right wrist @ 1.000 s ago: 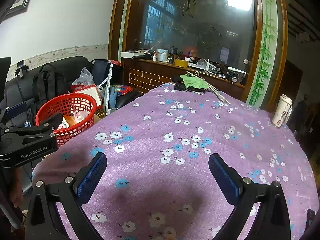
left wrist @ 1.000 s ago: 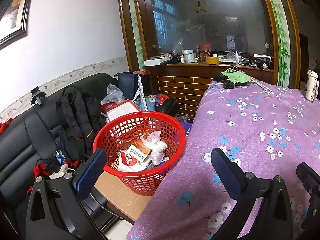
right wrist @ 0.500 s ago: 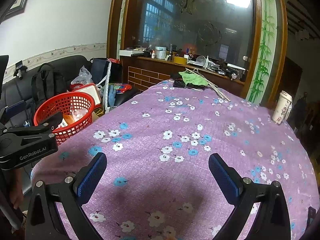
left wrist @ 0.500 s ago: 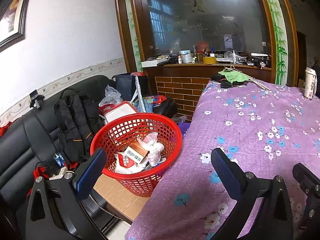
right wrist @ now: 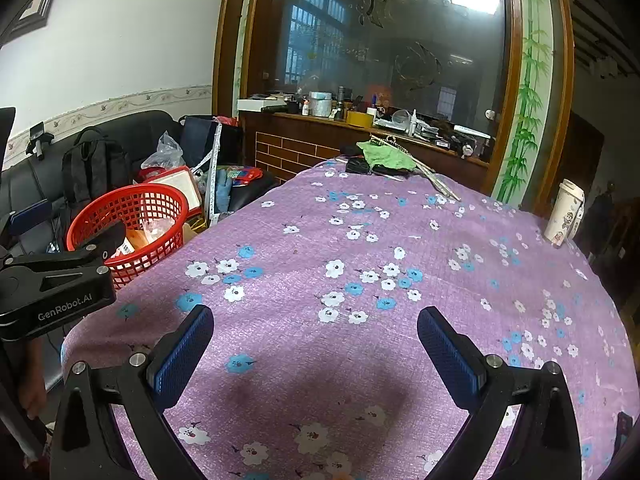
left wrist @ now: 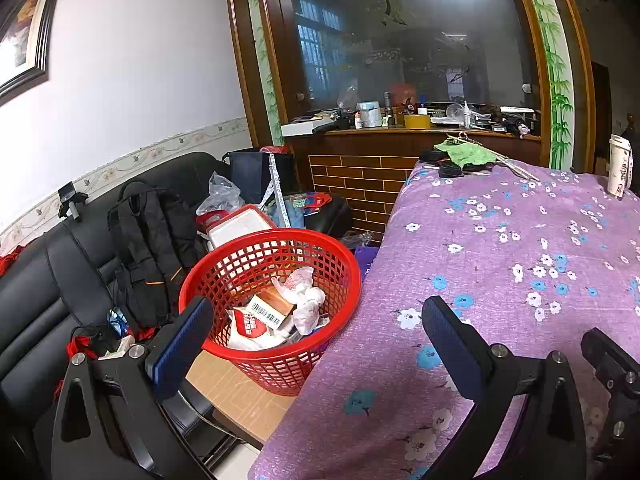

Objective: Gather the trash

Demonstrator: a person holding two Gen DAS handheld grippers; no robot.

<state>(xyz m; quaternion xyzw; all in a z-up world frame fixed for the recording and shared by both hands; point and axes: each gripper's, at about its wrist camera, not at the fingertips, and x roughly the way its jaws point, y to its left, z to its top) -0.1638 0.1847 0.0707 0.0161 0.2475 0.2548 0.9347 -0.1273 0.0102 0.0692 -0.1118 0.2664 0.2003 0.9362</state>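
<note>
Hovering with jaws spread wide and empty, the left gripper (left wrist: 316,340) sits over the table edge, the right gripper (right wrist: 316,344) likewise above the purple floral tablecloth (right wrist: 360,240). Just beside the table stands the red basket (left wrist: 224,268), holding cartons and crumpled wrappers (left wrist: 280,308). Farther off, a paper cup (right wrist: 564,212) stands upright near the far edge.

White wall (left wrist: 140,80) with patterned border strip, framed picture (left wrist: 24,36) at far left, black leather sofa (left wrist: 36,280) below, wood-framed glass partition (left wrist: 400,40) reflecting a ceiling light, brick-faced counter (left wrist: 352,176), table under purple floral cloth (right wrist: 360,280) at right
</note>
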